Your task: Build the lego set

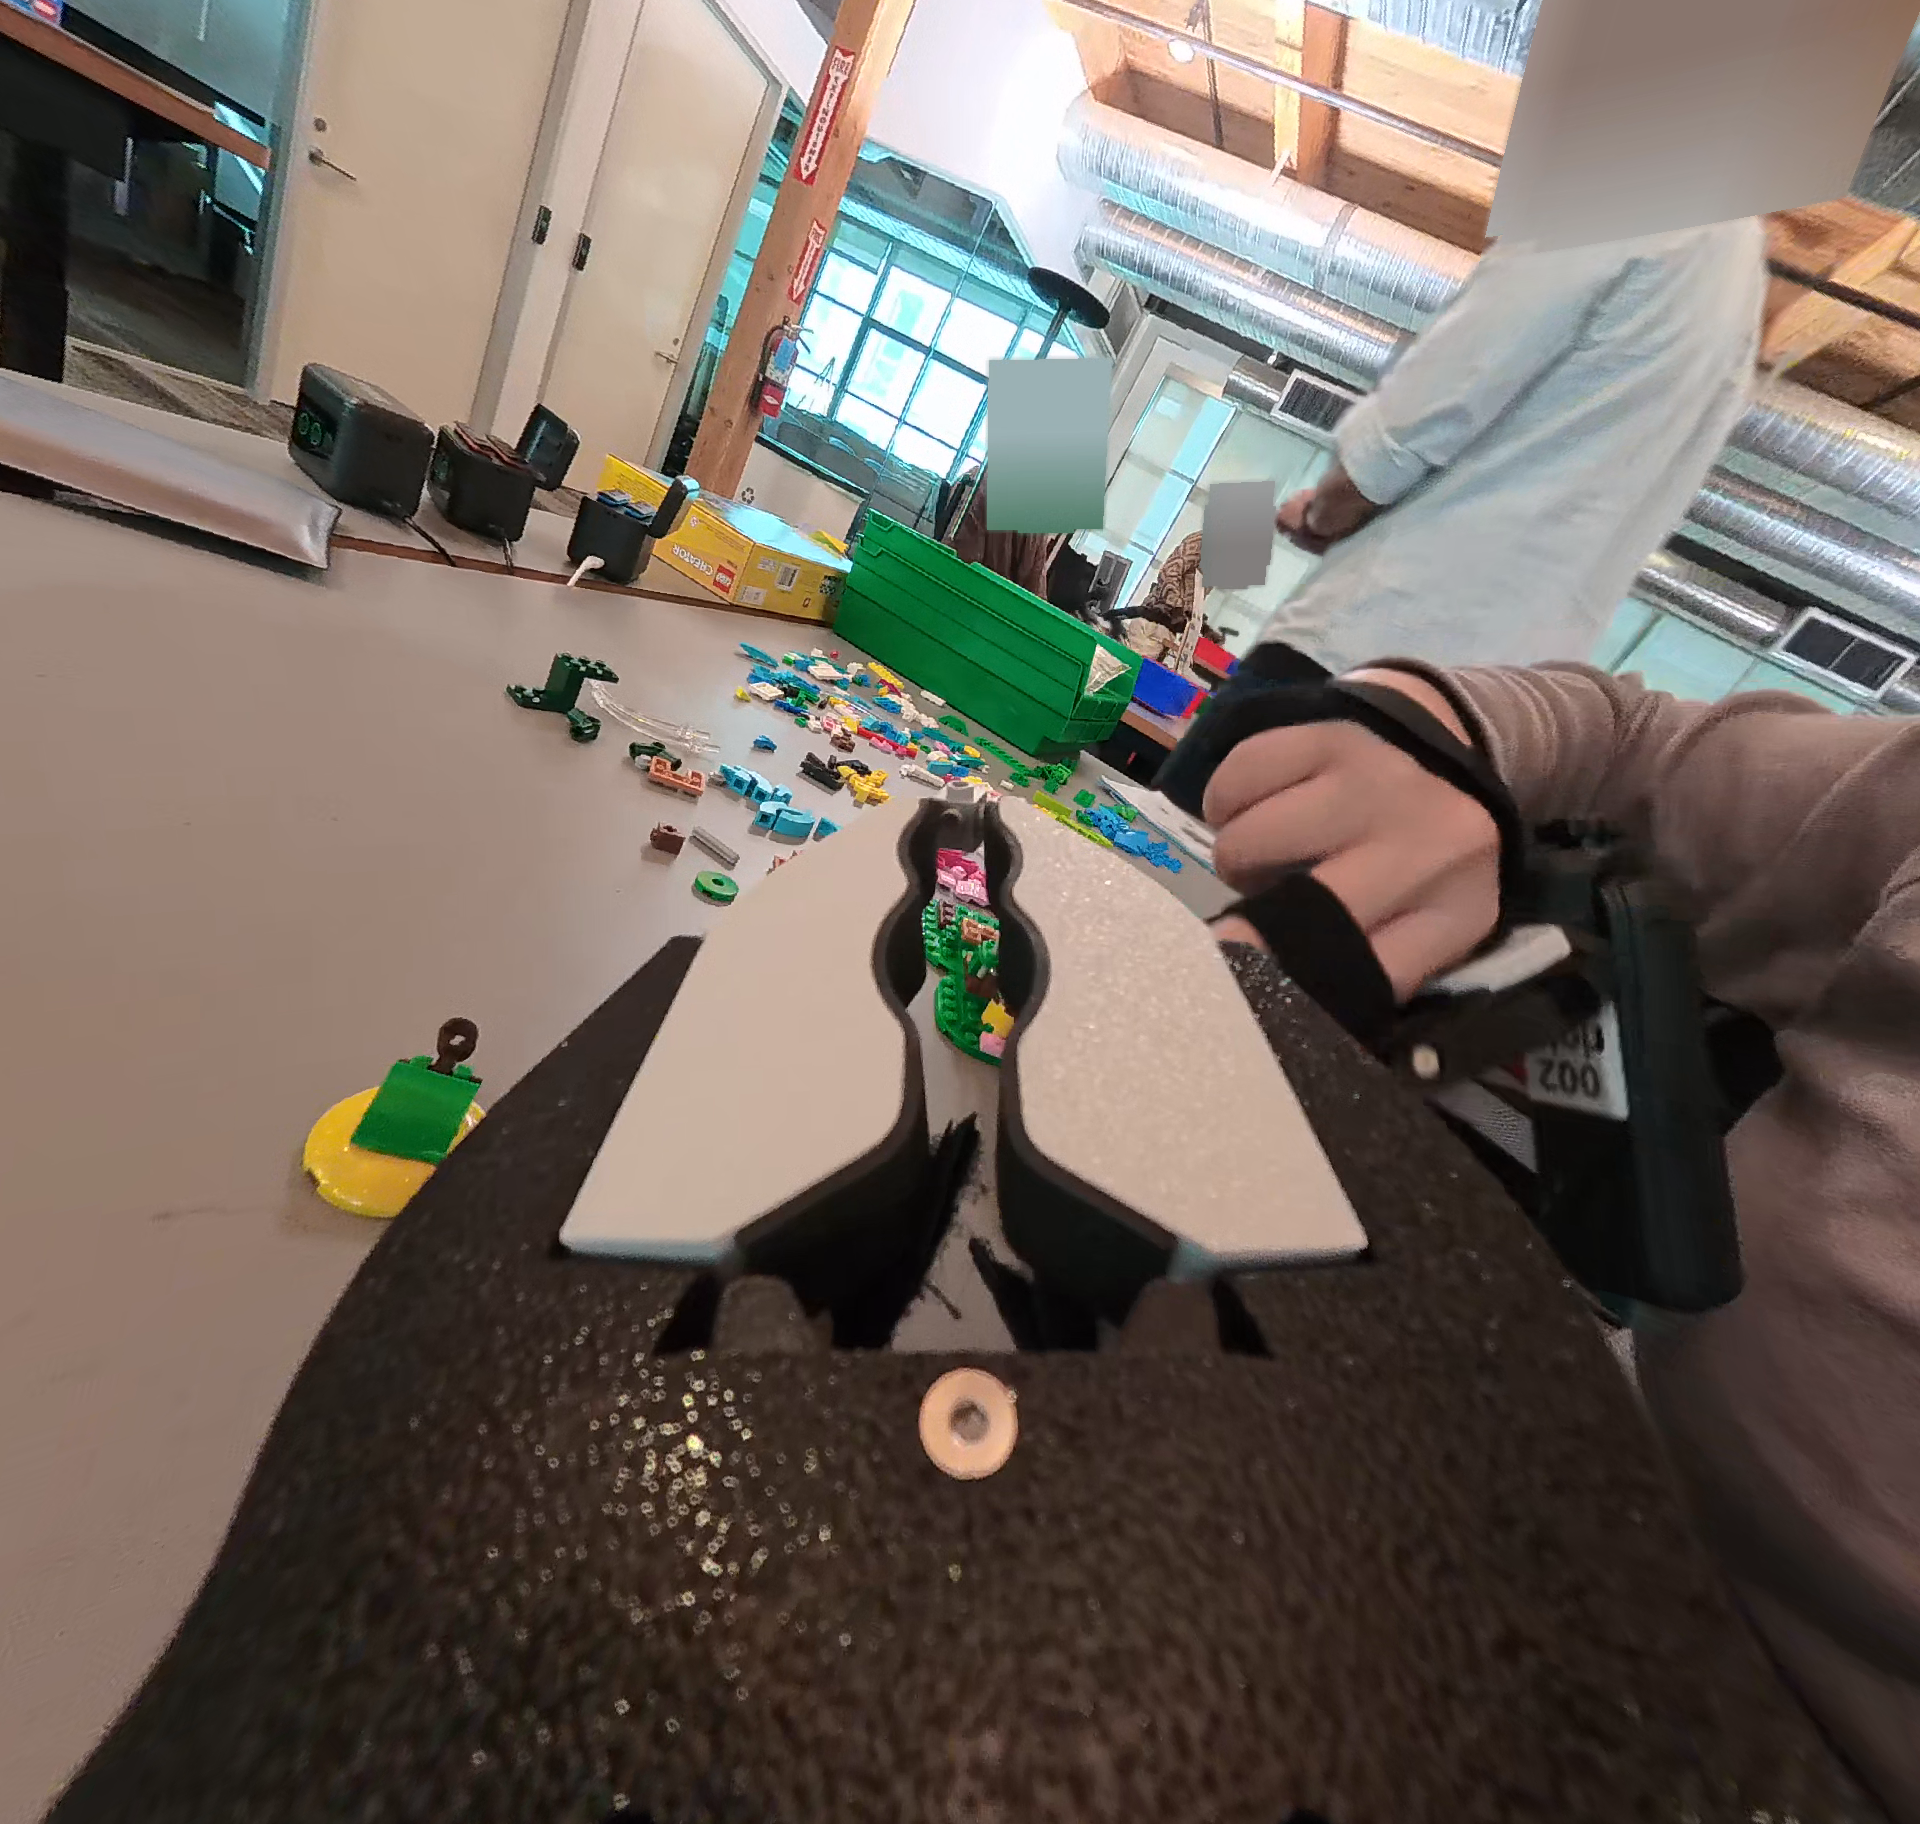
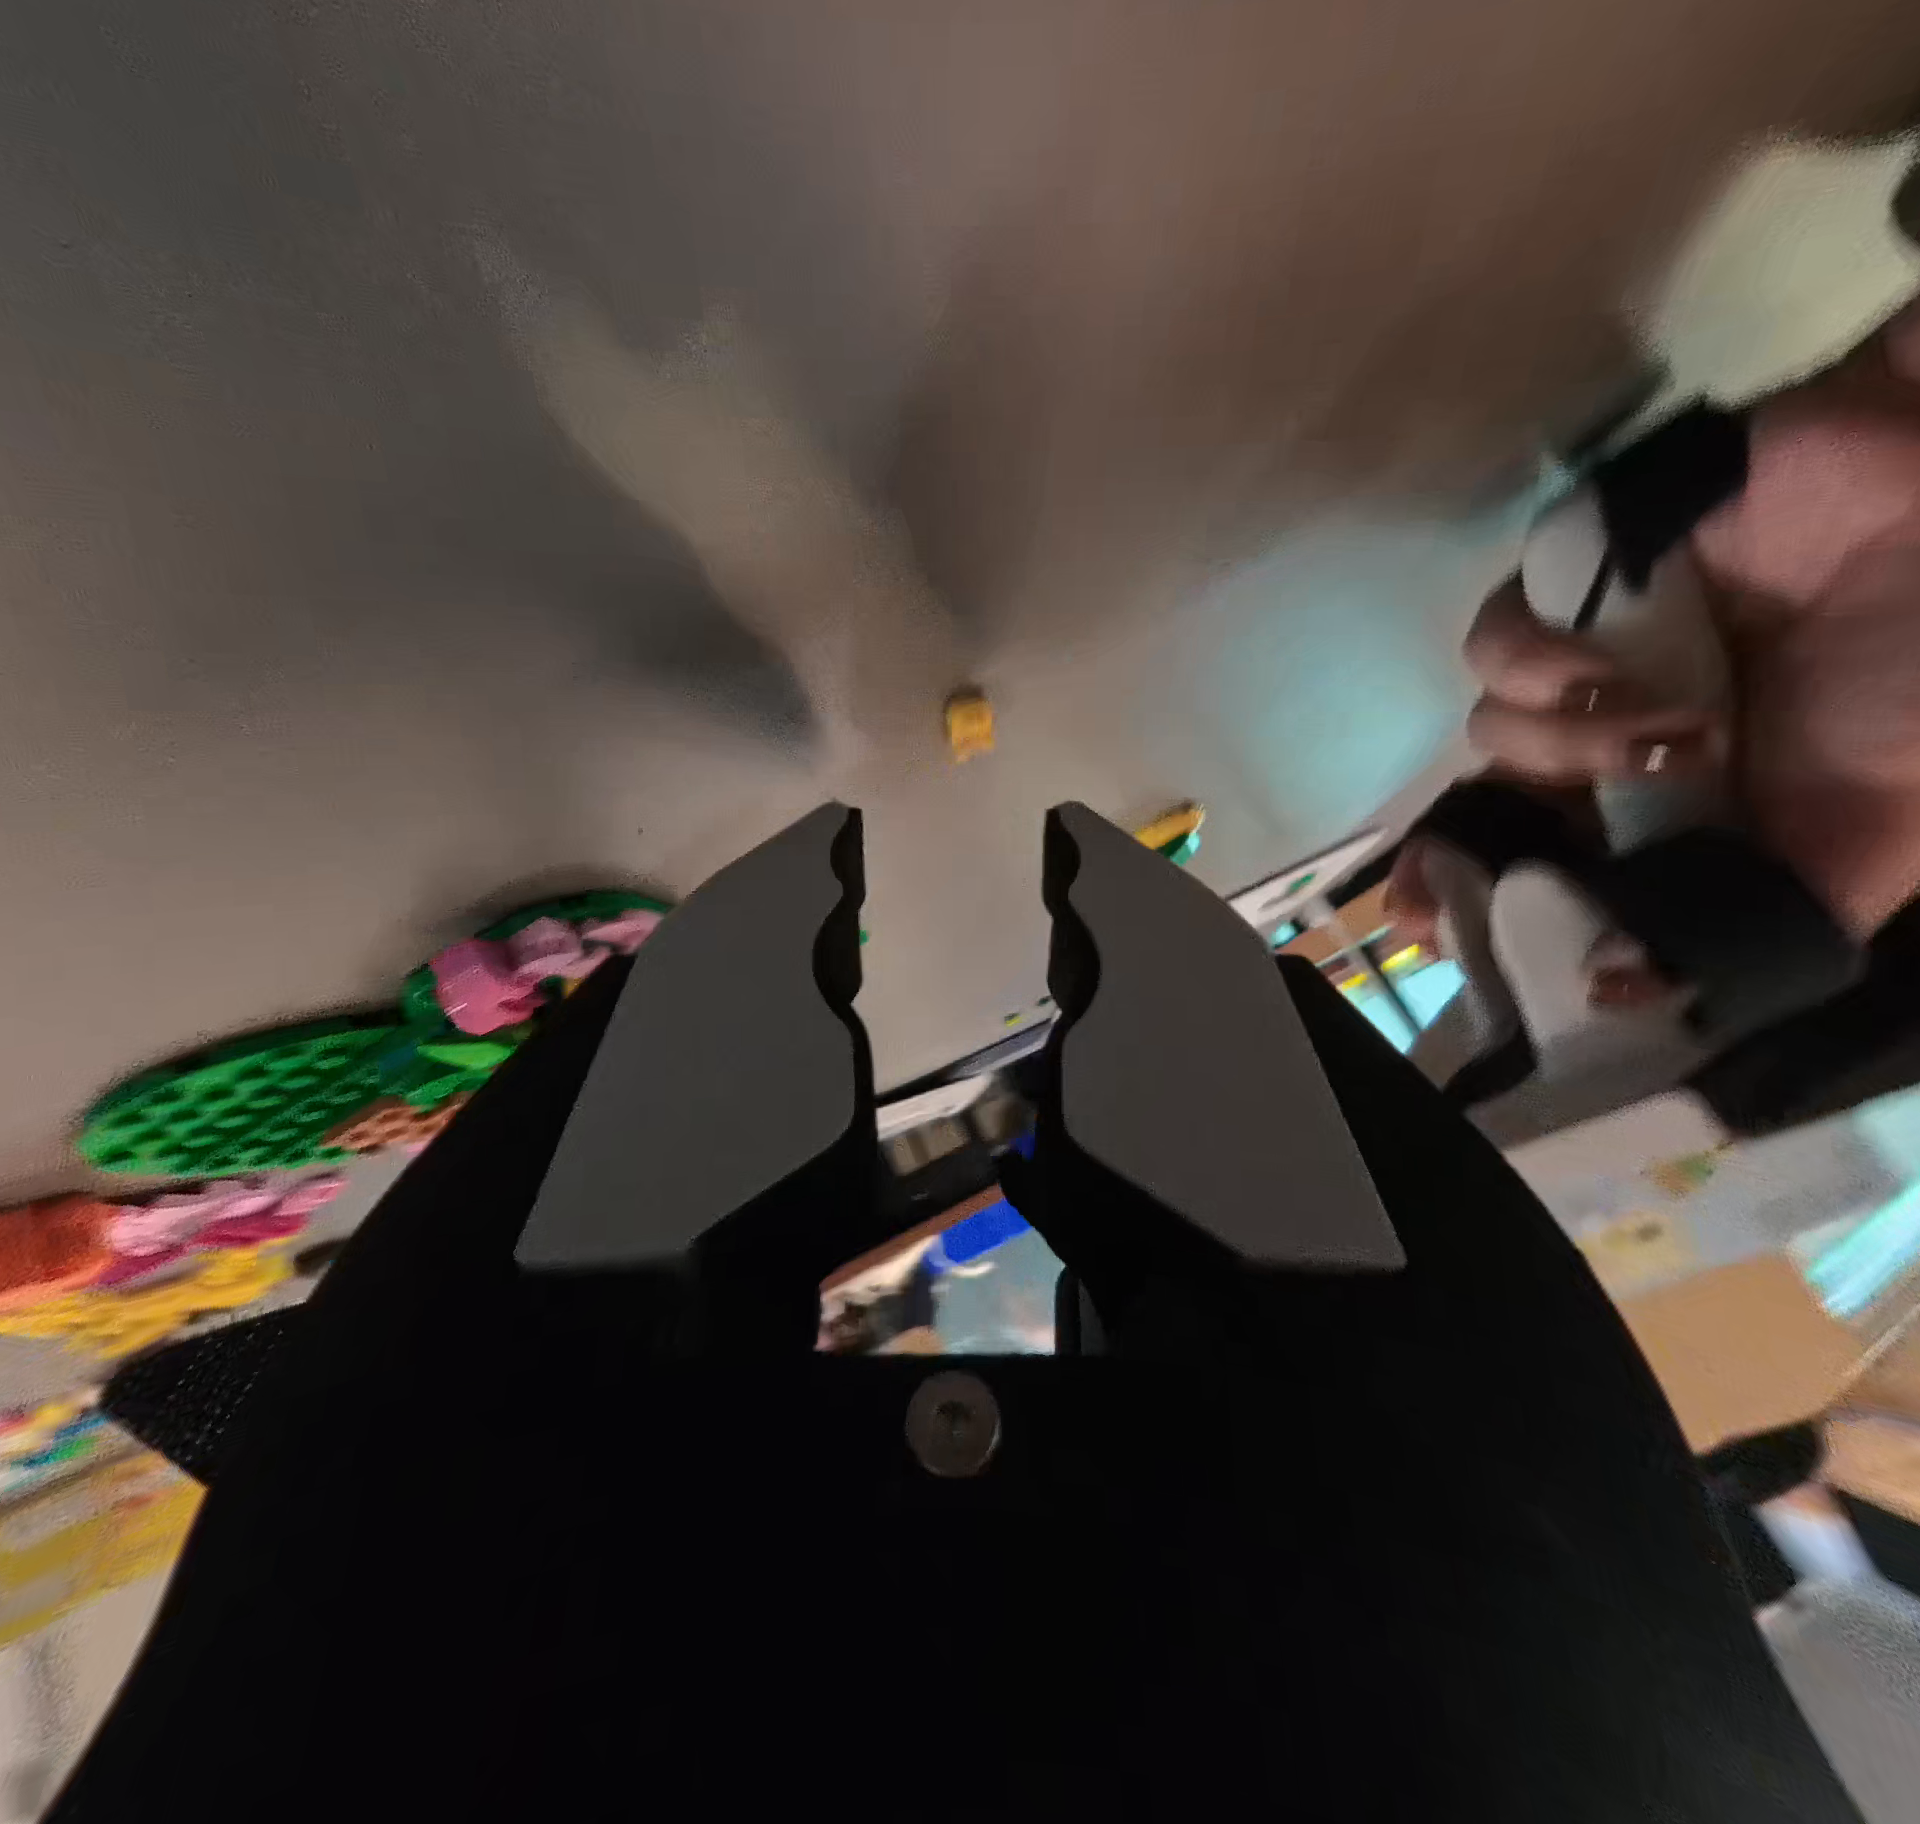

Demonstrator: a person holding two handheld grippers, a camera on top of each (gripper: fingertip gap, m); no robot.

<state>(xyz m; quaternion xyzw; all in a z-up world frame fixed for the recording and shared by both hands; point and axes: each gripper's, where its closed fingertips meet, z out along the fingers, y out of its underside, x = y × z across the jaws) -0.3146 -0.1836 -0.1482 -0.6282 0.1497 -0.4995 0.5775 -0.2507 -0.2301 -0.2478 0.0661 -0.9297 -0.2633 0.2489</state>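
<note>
My left gripper (image 1: 961, 820) is shut on a small grey Lego piece (image 1: 963, 795) pinched at its fingertips, held low over the table. Through the gap between its fingers I see a green plate build with pink and brown parts (image 1: 971, 953) on the table behind. A pile of loose coloured pieces (image 1: 842, 725) lies farther off. In the right wrist view, which is blurred and tilted, my right gripper (image 2: 953, 839) is open and empty. A small yellow piece (image 2: 968, 723) lies just beyond its tips. A green plate build with pink flowers (image 2: 312, 1068) is to its left.
A yellow disc carrying a green plate (image 1: 395, 1130) sits at the near left. A dark green piece (image 1: 561, 688), a green bin (image 1: 977, 652) and a yellow box (image 1: 748, 553) are farther back. A hand (image 1: 1351, 839) holds the other gripper's handle. A person (image 1: 1538, 444) stands behind. The grippers' ends are close to 12 cm from one another.
</note>
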